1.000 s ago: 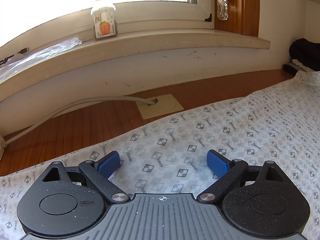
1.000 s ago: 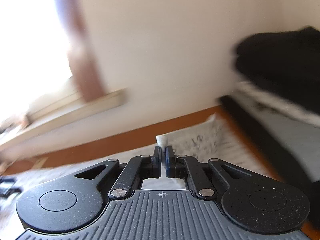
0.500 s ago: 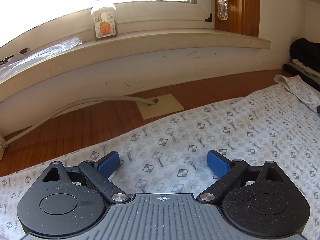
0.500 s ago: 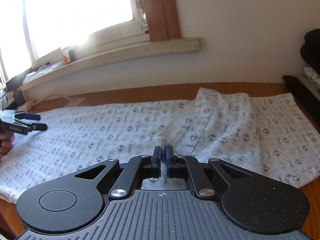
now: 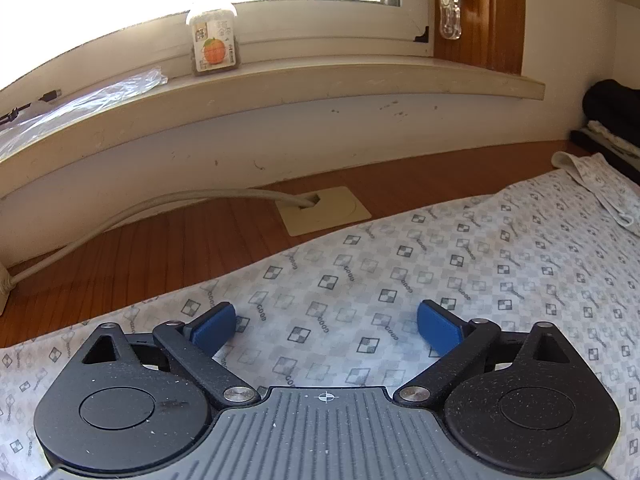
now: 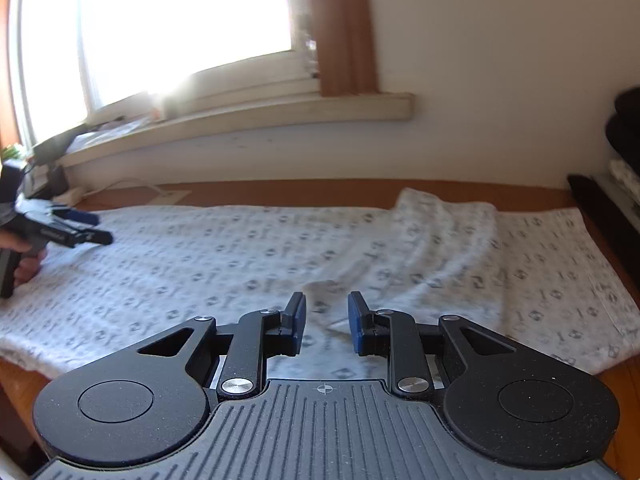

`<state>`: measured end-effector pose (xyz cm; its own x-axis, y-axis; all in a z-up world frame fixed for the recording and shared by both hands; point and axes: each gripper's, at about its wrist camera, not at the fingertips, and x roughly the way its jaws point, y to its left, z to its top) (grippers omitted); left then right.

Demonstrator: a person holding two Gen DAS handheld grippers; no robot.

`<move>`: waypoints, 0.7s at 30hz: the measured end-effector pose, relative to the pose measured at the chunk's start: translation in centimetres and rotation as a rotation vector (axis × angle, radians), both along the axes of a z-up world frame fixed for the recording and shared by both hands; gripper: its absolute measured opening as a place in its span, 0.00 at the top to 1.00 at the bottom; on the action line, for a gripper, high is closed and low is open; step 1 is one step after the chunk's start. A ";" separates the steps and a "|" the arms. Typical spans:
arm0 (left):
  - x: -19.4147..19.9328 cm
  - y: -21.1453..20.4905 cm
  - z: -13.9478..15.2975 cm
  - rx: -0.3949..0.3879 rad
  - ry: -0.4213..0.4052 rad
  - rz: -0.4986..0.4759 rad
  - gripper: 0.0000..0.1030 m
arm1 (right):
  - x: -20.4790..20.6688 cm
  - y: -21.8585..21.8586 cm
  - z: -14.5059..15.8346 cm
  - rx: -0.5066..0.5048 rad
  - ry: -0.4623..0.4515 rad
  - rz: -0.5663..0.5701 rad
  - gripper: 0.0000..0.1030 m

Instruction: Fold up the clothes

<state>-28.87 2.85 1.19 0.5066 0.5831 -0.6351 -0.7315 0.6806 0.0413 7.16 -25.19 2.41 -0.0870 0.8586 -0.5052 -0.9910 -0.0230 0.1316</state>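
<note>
Patterned white garment (image 6: 224, 256) lies spread along the wooden desk (image 5: 168, 248) under the window, running from your left gripper (image 5: 326, 326) at its left end to the right end near the dark pile of clothes (image 6: 624, 128). One fold looks made: in the right wrist view a flap (image 6: 444, 236) at the far right lies doubled over the main body, with a raised crease running from the far edge down toward your right gripper (image 6: 326, 322). In the left wrist view the same turned-over part shows at the far right as a hemmed strip (image 5: 592, 184) lying on top of the cloth. Your right gripper is parted with a moderate gap and holds nothing; the cloth lies below and between its blue pads (image 6: 298, 316), but I cannot tell whether they touch it. Your left gripper is spread wide, also empty, hovering low over the left part of the garment, near its far edge. So judge the task as early: one flap in, and the long left stretch, which looks flat and single-layered, not yet brought over. The near edge runs close along the near edge of the desk, so watch that a pull does not drag it off. The far side has a cable (image 5: 120, 216) entering a desk grommet (image 5: 324, 210) just beyond the cloth edge; keep your left fingers off it when you pinch. The next grasp will likely need both grippers on the left end, or one on each corner, to carry it across evenly.
</note>
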 end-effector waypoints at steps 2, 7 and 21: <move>0.0 0.0 0.0 0.000 0.001 0.001 0.04 | 0.2 0.8 -0.1 -0.008 -0.010 0.004 0.76; 0.1 -0.1 0.0 0.009 0.006 0.005 0.03 | 0.3 3.4 -0.7 -0.056 -0.053 0.019 0.75; 0.2 -0.2 0.0 0.007 0.005 0.008 0.03 | 0.1 3.6 -0.1 -0.047 -0.082 0.053 0.99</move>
